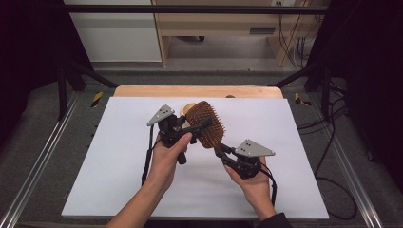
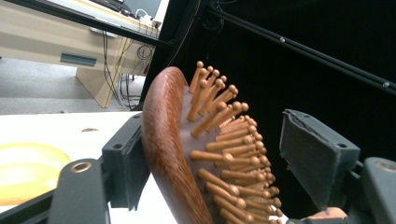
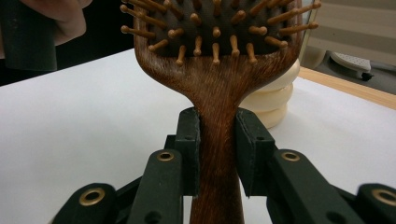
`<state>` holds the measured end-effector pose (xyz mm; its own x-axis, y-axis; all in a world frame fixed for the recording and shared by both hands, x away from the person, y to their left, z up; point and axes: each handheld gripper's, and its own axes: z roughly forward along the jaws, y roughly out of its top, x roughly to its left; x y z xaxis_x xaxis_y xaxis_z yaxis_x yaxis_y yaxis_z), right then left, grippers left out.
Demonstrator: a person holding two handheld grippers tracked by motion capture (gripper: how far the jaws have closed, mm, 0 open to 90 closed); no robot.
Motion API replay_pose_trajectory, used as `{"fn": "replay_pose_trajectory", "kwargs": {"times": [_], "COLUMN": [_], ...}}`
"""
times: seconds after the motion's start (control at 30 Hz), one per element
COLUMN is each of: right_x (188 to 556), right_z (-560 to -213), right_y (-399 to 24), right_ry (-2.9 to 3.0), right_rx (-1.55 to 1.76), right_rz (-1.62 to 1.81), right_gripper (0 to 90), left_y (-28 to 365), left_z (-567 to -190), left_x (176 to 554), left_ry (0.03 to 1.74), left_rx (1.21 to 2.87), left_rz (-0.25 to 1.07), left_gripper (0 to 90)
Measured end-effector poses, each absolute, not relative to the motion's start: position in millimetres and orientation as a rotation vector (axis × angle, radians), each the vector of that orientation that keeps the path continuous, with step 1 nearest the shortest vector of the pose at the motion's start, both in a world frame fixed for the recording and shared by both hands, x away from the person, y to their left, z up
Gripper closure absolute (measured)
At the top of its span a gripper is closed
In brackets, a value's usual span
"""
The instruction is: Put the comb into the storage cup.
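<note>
Gripping the unmarked hairbrush [image 3: 217,70] handle, right gripper [image 3: 217,154] jaws clamp; left gripper [image 2: 205,154] jaws straddle its head, apart.

Reddish-brown wooden hairbrush [image 1: 206,124], black tongs, white table [image 1: 119,161]

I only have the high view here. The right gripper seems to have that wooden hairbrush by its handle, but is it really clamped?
Observer: Yes. In the right gripper view the right gripper has both pads pressed flat against the handle of the hairbrush.
Operator: And the left one, around the brush head?
Observer: The left gripper straddles the head. One pad lies along the smooth wooden back; the other pad stands off from the bristle tips, so it is not clamped.
Operator: What is that pale thing behind the brush?
Observer: A cream, ringed object standing on the white table just behind the handle; I cannot tell what it is.
</note>
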<state>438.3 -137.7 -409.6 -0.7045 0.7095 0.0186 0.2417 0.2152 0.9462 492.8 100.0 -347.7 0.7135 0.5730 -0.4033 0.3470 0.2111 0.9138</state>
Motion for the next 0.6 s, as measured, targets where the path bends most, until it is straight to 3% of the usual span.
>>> {"fn": "replay_pose_trajectory", "kwargs": {"times": [0.33, 0.6], "right_x": [437.9, 437.9], "right_z": [-410.3, -412.1], "right_y": [-136.0, -134.2], "right_ry": [2.069, 2.071], "right_rx": [0.876, 0.874], "right_rz": [1.506, 1.511], "right_gripper": [73.0, 73.0], "left_y": [99.6, 101.2], "left_z": [-354.1, -354.4], "left_x": [500.3, 499.0], "left_ry": [0.837, 0.866], "left_rx": [1.371, 1.36], "left_rz": [0.09, 0.089], "left_gripper": [35.3, 42.7]}}
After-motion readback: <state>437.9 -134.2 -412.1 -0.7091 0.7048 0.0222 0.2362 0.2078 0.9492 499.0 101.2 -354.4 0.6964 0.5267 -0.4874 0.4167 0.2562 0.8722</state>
